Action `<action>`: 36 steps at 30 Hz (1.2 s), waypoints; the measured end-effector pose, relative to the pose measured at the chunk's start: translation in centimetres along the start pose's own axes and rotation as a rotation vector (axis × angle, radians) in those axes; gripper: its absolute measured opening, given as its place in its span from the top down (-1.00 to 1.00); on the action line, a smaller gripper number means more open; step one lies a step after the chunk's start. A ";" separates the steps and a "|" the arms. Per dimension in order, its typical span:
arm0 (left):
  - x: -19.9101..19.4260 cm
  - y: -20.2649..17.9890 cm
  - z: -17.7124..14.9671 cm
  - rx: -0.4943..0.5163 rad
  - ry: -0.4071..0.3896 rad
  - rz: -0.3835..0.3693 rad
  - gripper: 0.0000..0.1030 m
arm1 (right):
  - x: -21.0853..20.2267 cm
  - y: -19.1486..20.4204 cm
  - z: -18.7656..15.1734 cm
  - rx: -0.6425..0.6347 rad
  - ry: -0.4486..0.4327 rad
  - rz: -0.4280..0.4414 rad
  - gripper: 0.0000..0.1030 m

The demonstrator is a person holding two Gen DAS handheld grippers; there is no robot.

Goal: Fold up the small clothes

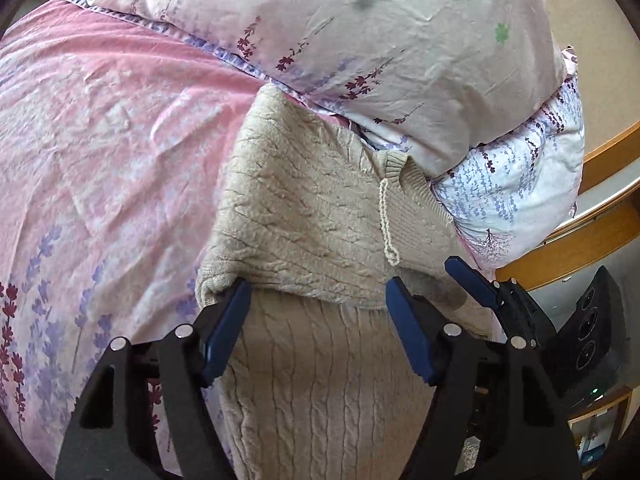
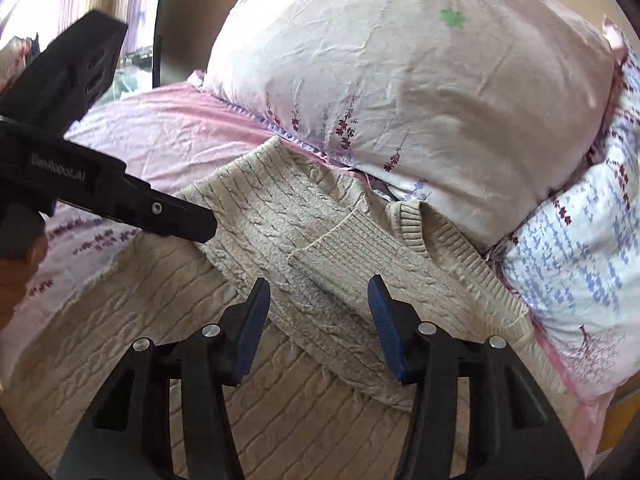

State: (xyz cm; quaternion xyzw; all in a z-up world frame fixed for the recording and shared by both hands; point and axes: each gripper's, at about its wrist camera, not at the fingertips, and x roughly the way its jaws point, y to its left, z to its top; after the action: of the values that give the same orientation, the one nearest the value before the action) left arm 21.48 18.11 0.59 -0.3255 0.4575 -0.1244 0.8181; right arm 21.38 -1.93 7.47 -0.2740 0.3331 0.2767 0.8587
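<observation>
We have the beige cable-knit sweater [image 1: 304, 216] lying on the pink bed sheet [image 1: 100, 128], its far end touching the pillow [image 1: 360, 40]. The left tool [image 1: 318, 316] and the right tool [image 2: 320, 320] both gape wide, gripping nothing. To fold cleanly, we judge each should pinch the folded edge and keep the thick, ribbed knit flat.

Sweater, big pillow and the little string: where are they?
Sweater [image 2: 280, 216]: right wrist view, on its folded-over cable-knit part.
Big pillow [image 1: 320, 28]: left wrist view, on its pale flowered cover.
Little string [image 1: 386, 216]: left wrist view, on the twisted cord's middle.
</observation>
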 end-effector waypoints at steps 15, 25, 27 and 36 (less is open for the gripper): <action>0.0 0.2 -0.2 -0.007 -0.013 -0.005 -0.36 | -7.6 -17.8 -9.3 0.908 -0.196 -0.100 0.88; 0.2 -0.2 -0.1 0.004 -0.015 0.010 -0.39 | -3.1 -23.9 -20.5 1.432 -0.019 0.257 0.60; 0.2 -0.3 -0.1 0.004 -0.015 0.010 -0.41 | -3.0 -24.3 -20.2 1.435 -0.010 0.264 0.57; 0.4 -0.2 -0.1 0.012 -0.015 0.008 -0.44 | -3.9 -24.9 -21.4 1.462 -0.020 0.176 0.13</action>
State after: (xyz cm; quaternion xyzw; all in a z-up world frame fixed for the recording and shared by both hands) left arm 21.68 17.69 0.45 -0.3196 0.4519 -0.1213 0.8240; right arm 26.36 -34.44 4.04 0.3986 0.4454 0.0544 0.7998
